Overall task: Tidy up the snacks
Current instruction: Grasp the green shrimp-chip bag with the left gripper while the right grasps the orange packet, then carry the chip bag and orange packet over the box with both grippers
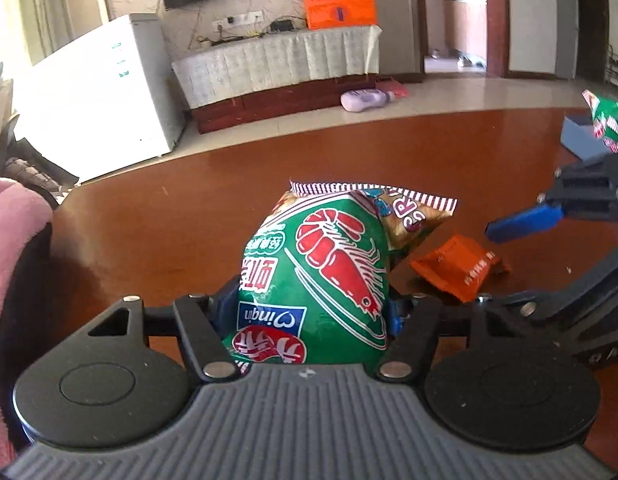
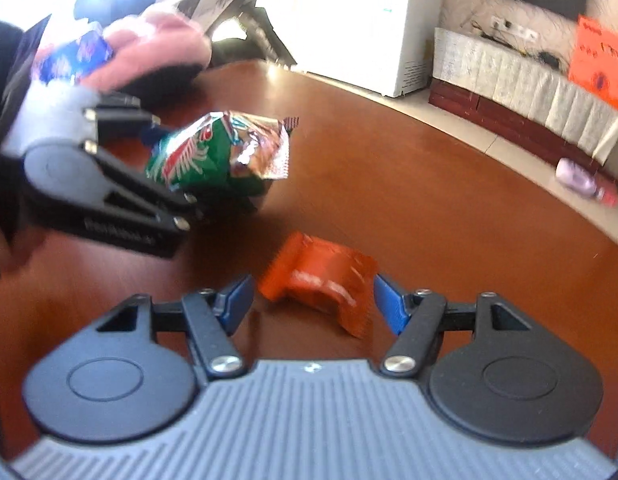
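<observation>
A green shrimp-chip bag [image 1: 321,276] stands between the fingers of my left gripper [image 1: 309,308], which is shut on its sides. A brown foil bag [image 1: 413,216] leans against it from behind; whether it is gripped too I cannot tell. In the right wrist view the left gripper [image 2: 177,168] carries the green bag [image 2: 189,156] just above the brown table [image 2: 429,220]. An orange packet [image 2: 321,276] lies flat on the table, directly ahead of my right gripper [image 2: 313,302], whose blue fingers [image 2: 391,304] stand open on either side of it without touching.
At the table's far right a blue box [image 1: 581,140] holds another green bag [image 1: 609,124]. A pink sleeve [image 1: 13,240] is at the left. Beyond the table edge stand a white chest freezer [image 1: 97,92] and a covered cabinet [image 1: 277,60].
</observation>
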The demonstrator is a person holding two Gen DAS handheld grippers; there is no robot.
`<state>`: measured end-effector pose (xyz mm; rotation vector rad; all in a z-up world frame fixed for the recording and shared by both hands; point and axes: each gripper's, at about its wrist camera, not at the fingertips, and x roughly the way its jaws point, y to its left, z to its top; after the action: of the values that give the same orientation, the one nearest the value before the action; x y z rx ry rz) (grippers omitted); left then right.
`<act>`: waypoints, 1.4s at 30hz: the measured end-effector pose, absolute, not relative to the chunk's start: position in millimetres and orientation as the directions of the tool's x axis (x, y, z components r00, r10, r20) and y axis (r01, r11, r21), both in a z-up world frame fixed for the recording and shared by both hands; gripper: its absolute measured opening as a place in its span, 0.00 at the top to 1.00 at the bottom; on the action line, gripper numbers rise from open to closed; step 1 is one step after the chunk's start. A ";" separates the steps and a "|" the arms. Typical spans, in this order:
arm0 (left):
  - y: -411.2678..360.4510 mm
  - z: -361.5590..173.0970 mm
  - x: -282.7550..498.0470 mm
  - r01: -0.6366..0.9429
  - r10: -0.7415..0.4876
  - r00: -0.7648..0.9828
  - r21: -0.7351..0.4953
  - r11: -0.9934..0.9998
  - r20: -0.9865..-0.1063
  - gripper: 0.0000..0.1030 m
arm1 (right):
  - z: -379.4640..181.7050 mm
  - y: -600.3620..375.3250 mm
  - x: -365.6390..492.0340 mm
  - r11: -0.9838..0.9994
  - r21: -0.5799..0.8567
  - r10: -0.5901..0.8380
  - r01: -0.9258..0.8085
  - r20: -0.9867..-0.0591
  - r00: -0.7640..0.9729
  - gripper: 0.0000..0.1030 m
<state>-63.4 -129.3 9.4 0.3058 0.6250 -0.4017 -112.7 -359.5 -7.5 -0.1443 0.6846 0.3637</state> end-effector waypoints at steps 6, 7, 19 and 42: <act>-125.5 17.3 -61.9 0.412 -0.249 0.752 0.140 0.900 -0.610 0.32 | -14.7 -342.8 -99.8 0.975 -0.049 0.133 -0.218 -0.655 0.744 0.32; -125.6 18.3 -62.9 0.410 -0.247 0.754 0.142 0.901 -0.609 0.32 | -17.0 -342.3 -96.8 0.980 -0.055 0.107 -0.189 -0.659 0.744 0.32; -134.5 22.6 -66.3 0.412 -0.247 0.755 0.146 0.899 -0.607 0.32 | -11.6 -366.8 -114.5 0.971 0.018 0.178 -0.237 -0.717 0.674 0.51; -247.4 77.4 -134.0 0.417 -0.297 0.790 0.115 0.902 -0.537 0.32 | 58.2 -438.3 -246.2 0.986 0.039 0.150 -0.160 -0.606 0.781 0.60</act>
<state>-134.0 -247.4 77.4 0.2330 0.5363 -0.3879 -246.2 -438.3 58.2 -0.0150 0.6534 0.1672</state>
